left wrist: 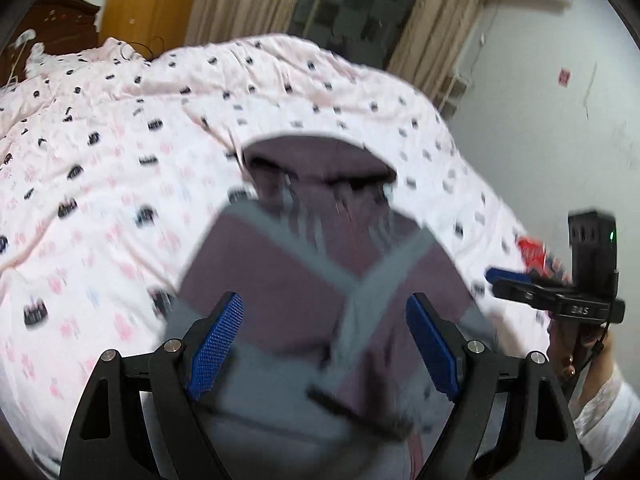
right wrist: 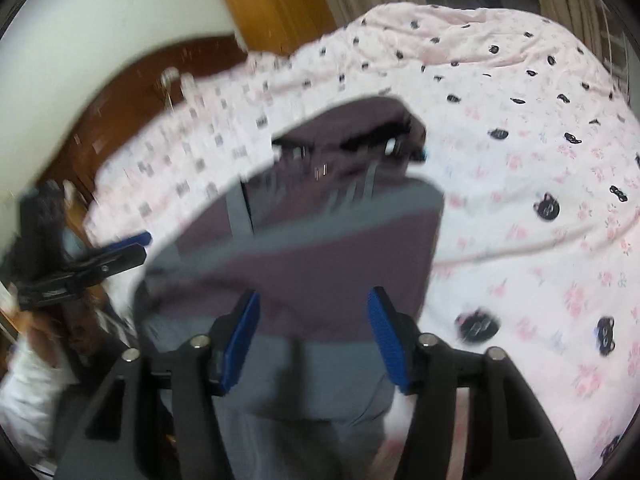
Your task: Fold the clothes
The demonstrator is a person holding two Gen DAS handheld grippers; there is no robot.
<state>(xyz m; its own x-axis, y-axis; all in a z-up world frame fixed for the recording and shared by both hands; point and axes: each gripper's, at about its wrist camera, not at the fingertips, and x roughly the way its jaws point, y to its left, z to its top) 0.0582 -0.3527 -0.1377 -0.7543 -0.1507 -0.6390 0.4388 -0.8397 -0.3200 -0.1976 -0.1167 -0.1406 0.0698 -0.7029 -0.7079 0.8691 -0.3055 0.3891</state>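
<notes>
A purple and grey jacket (left wrist: 304,280) lies on the bed with its collar at the far end and its grey sleeves crossed over the front. My left gripper (left wrist: 324,340) hovers open over the jacket's near part, nothing between its blue pads. In the right wrist view the same jacket (right wrist: 320,248) lies ahead, a grey band across its chest. My right gripper (right wrist: 314,336) is open above the jacket's lower grey part. The right gripper (left wrist: 520,280) also shows at the far right of the left wrist view, and the left gripper (right wrist: 120,252) at the left of the right wrist view. Both views are motion-blurred.
A pink bedsheet (left wrist: 100,200) with dark cat prints covers the bed (right wrist: 540,200). A dark wooden headboard (right wrist: 132,92) stands behind, with curtains (left wrist: 240,0) and a white wall (left wrist: 540,100). A person's hand and white sleeve (left wrist: 600,392) hold the right gripper.
</notes>
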